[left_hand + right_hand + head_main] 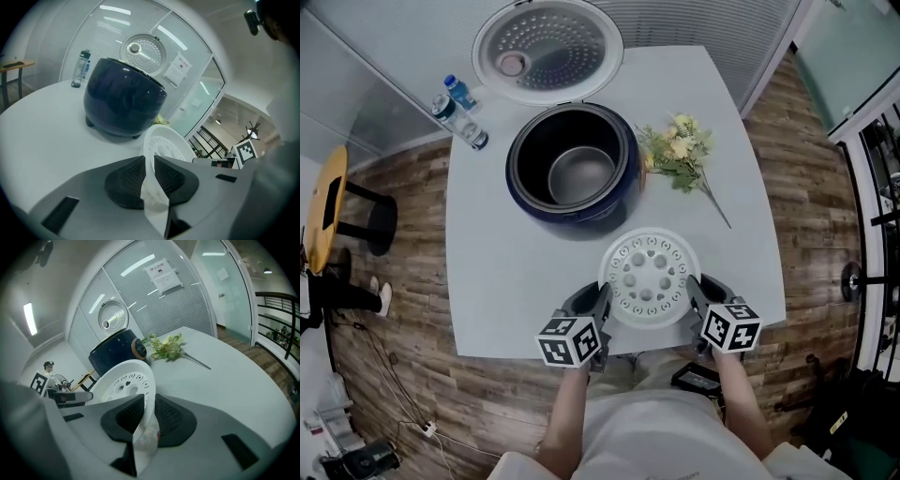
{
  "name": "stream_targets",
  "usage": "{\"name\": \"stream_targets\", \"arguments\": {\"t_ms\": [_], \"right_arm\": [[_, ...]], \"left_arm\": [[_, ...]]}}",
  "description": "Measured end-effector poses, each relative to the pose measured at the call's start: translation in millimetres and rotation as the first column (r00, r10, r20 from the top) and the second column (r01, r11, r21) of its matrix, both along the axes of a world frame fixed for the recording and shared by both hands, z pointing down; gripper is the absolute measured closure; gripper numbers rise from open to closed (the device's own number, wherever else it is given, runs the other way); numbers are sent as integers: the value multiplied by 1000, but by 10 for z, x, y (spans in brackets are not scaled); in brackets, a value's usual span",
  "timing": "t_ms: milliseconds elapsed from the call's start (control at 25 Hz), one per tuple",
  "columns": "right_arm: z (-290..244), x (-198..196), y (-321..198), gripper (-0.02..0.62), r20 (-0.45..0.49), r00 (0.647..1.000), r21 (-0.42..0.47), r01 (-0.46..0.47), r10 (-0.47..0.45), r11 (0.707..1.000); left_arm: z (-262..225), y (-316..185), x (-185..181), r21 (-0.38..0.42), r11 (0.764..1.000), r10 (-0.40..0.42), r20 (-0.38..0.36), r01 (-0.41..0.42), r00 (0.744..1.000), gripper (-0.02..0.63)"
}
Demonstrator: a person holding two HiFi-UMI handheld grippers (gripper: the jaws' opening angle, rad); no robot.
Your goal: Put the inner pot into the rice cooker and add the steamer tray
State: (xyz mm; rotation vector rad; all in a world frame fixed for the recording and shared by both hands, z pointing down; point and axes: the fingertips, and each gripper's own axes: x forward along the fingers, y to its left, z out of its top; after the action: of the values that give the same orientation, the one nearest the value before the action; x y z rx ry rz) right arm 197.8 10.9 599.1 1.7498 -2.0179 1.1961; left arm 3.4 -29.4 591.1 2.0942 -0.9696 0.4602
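Note:
The white perforated steamer tray hangs just above the table's near edge, held on both sides. My left gripper is shut on its left rim, and my right gripper is shut on its right rim. In the left gripper view the tray rim runs between the black pads; the right gripper view shows the steamer tray clamped the same way. The dark blue rice cooker stands open at the table's middle, the metal inner pot inside it. Its lid is tipped back.
A bunch of yellow artificial flowers lies right of the cooker. Two water bottles lie at the table's back left corner. The white table sits on a wooden floor, with a yellow stool to the left.

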Motion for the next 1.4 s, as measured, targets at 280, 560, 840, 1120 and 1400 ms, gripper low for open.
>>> {"name": "stream_targets", "arguments": {"t_ms": [280,560,840,1120,1400], "right_arm": [[-316,-31,-57,514,8,1000,46,-12,12,999],[-608,-48,-193,513,14,1000,120,-26,25,992],[-919,-75,-268,512,-44,997,209,-52,63,977],[-1261,-192,-398,514,-40,997,272,-52,65,961],[-1536,-284,-583,515,-53,998,326,-13,32,945]], "left_arm": [[-314,-90,-25,51,999,7,-24,-6,1000,545],[-754,-263,-26,139,990,30,-56,-22,998,549],[-1051,-367,-52,204,979,44,-74,-28,996,554],[-1321,-490,-186,253,968,26,-106,2,994,554],[-1551,-550,-313,302,953,3,-127,36,992,554]]}}
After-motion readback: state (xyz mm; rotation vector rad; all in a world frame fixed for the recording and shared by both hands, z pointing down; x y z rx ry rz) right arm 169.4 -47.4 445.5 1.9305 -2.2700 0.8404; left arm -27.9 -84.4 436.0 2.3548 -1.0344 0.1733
